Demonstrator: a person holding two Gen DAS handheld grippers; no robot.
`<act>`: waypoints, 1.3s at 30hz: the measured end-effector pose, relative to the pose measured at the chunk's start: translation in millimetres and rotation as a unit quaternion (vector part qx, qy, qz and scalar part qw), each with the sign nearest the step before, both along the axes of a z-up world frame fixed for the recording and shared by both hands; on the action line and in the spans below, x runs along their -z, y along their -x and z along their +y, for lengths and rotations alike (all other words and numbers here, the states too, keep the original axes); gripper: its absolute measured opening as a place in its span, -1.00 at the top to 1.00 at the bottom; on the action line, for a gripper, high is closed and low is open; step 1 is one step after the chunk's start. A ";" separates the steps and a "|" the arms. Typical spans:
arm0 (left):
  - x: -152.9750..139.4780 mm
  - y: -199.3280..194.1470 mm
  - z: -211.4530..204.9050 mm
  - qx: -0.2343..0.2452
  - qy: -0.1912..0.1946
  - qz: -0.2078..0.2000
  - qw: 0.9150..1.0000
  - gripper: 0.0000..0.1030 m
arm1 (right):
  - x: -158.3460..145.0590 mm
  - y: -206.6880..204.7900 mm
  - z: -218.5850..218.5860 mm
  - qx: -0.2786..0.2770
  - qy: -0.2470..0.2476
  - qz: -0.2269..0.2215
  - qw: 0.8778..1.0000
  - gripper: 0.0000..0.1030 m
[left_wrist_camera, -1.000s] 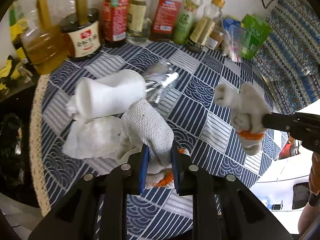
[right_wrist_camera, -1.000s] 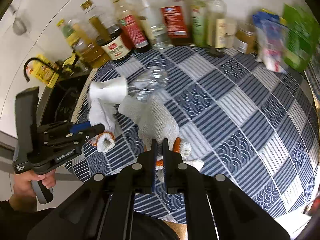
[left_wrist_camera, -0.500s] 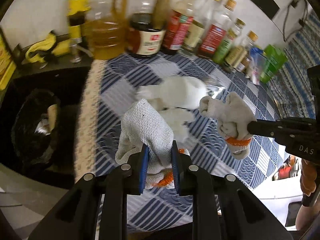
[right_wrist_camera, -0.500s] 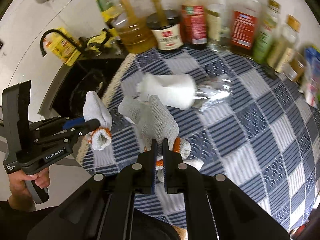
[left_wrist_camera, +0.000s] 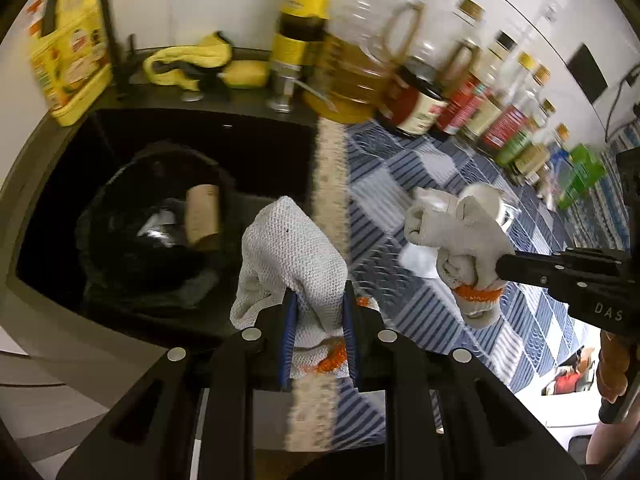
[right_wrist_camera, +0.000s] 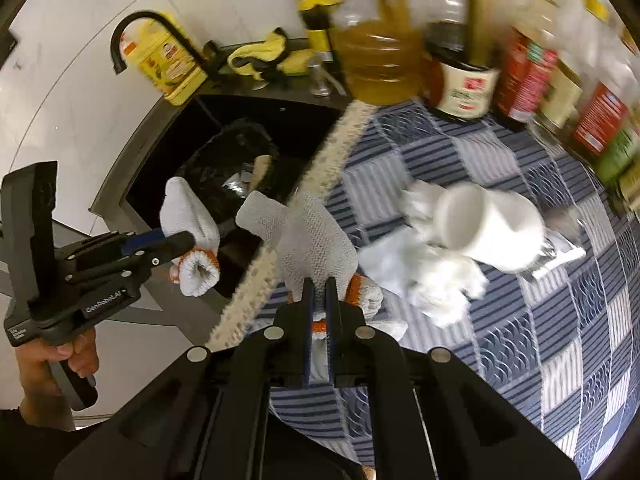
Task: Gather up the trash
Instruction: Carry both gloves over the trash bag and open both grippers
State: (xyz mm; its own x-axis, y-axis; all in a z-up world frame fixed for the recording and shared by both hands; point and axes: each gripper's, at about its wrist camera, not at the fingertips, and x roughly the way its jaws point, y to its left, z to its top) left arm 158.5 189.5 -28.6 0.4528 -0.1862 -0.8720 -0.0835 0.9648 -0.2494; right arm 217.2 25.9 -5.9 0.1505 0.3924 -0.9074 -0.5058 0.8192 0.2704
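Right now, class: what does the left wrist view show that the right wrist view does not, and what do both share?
Only the left wrist view: the right gripper from outside, its glove bunched.

Only the right wrist view: the hand holding the left gripper, and the white cup clearly.

Both: a glove in each gripper, the black bin bag, the faucet, the oil bottle, the blue cloth.

Both wrist cams steep-down, sharing sink (left_wrist_camera: 248, 152), close.

- Left gripper (left_wrist_camera: 317, 320): pointed steeply down, jaws clamped on a knit glove (left_wrist_camera: 288, 252).
- Right gripper (right_wrist_camera: 319, 300): pointed steeply down, jaws clamped on a second glove (right_wrist_camera: 316, 236).
- Left hand (right_wrist_camera: 56, 364): wrapped around the handle.
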 end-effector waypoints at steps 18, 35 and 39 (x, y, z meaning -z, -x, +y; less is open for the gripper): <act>3.4 16.9 157.6 -0.057 -0.004 -0.006 0.998 0.62 | 11.0 -3.8 169.2 -0.048 -0.006 0.006 0.999 0.87; 19.3 -39.2 223.1 -0.066 0.032 0.004 0.997 0.58 | 25.1 -59.5 244.9 -0.054 0.008 0.018 0.998 0.86; 28.3 -52.4 232.0 -0.077 0.040 0.016 0.996 0.56 | 32.6 -72.7 257.5 -0.058 0.006 0.030 0.998 0.85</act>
State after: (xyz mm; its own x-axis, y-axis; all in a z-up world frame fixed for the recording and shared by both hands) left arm 211.0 421.5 -56.9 0.4543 -0.1862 -0.8712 -0.2376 0.9172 -0.3199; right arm 289.9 283.4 -38.5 0.0504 0.3937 -0.9178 -0.5804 0.7595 0.2939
